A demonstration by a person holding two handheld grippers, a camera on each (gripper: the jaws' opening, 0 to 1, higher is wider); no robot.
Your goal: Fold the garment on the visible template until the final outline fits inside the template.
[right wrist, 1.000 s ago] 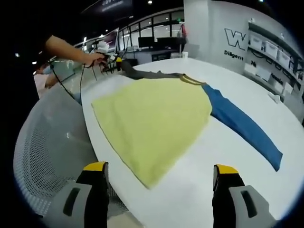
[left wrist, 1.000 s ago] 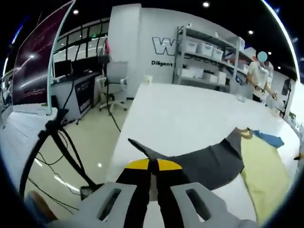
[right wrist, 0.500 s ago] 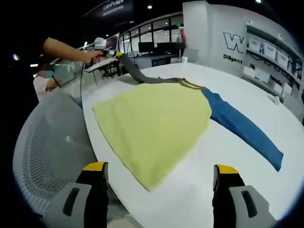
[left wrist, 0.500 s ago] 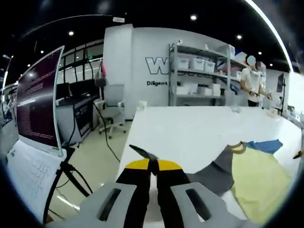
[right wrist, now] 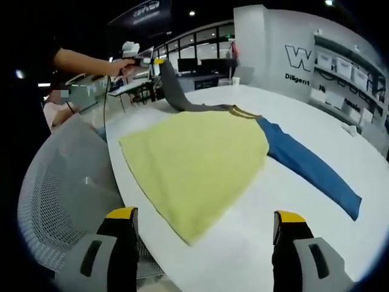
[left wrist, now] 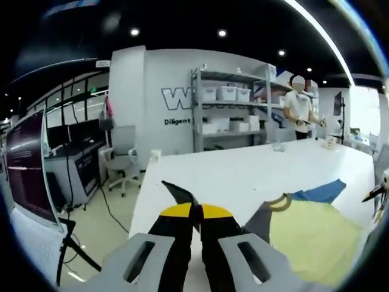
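The garment (left wrist: pixel 310 228) is a yellow shirt with one grey sleeve and one blue sleeve, lying on a white tabletop (left wrist: pixel 243 176).

In the left gripper view, the left tongs (left wrist: pixel 193 214) rise from the bottom edge with their yellow-tipped jaws pressed together on the end of the grey sleeve (left wrist: pixel 179 193), which pokes up past the tips as a dark point. More of the grey cloth runs down to the right, toward the yellow body and its collar. A corner of the blue sleeve (left wrist: pixel 319 191) lies just beyond the yellow body. At the back of the room stands a metal shelf rack (left wrist: pixel 234 106) holding white bins, and a person (left wrist: pixel 299 109) stands past the far end of the tabletop. An office chair (left wrist: pixel 120 155) and a dark monitor (left wrist: pixel 27 164) are off to the left.

In the right gripper view, the right tongs (right wrist: pixel 203 228) are spread wide, their two yellow-tipped jaws well apart at the bottom edge and holding nothing. The yellow body lies flat across the middle of the tabletop. The blue sleeve stretches flat toward the right. The grey sleeve is lifted off the surface at the far side, rising to the left tongs, which a hand (right wrist: pixel 118 66) holds up above the table edge. A white mesh chair back (right wrist: pixel 55 207) curves along the left.
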